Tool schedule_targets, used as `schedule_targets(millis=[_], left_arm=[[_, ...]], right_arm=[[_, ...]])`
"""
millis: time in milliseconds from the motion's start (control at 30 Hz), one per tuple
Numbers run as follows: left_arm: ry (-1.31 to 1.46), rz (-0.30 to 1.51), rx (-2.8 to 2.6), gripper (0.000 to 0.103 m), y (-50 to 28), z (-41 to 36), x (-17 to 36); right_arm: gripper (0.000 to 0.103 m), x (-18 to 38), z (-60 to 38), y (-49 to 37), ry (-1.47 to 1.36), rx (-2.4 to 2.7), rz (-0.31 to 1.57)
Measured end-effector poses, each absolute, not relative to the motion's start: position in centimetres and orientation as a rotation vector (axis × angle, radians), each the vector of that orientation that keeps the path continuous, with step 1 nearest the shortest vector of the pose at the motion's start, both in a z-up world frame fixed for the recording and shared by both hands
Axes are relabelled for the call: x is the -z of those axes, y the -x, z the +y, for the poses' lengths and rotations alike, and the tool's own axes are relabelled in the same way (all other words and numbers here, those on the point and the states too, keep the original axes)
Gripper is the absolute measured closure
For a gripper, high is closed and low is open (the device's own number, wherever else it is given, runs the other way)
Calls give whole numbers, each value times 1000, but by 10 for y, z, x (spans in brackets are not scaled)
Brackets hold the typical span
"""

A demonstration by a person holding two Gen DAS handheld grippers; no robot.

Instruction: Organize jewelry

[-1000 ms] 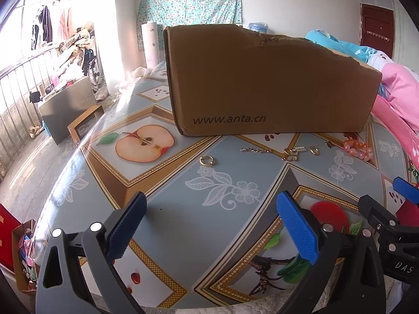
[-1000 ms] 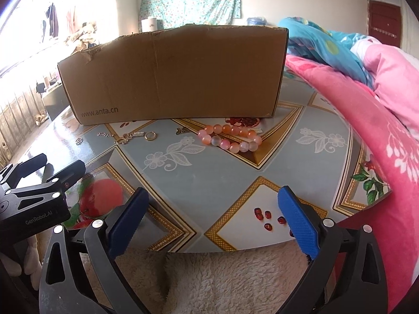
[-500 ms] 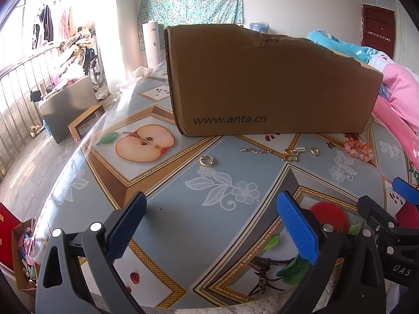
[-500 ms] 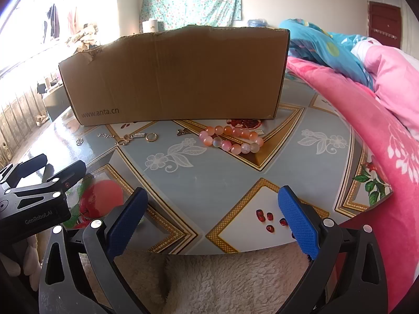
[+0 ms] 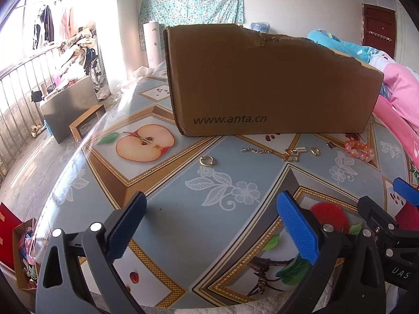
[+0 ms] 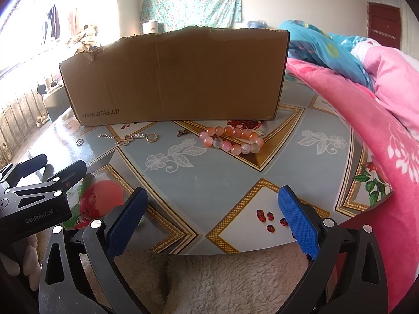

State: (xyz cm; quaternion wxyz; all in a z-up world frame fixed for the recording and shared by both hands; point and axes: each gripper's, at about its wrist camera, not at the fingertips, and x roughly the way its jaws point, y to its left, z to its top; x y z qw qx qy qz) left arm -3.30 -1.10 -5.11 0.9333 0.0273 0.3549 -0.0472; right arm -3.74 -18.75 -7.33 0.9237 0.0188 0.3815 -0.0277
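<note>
Pink bead bracelet (image 6: 231,139) beside cardboard box (image 6: 178,76)

A lived-in bedroom at home. Pink and blue quilts (image 6: 366,83) are heaped on what seems to be a bed beside the worktop (image 5: 222,183), which wears a fruit-patterned cover. A floral cloth (image 5: 191,0) hangs on the wall, clothes (image 5: 47,26) hang by the sunny railing (image 5: 15,91), and a dark red door (image 5: 378,28) stands behind.
</note>
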Motion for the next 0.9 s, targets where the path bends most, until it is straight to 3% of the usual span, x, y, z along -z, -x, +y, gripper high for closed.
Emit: schedule_targets(millis=[900], left_arm=[[-72, 770, 22, 4, 31, -24, 46]], right_arm=[[8, 73, -183, 41, -35, 40, 754]])
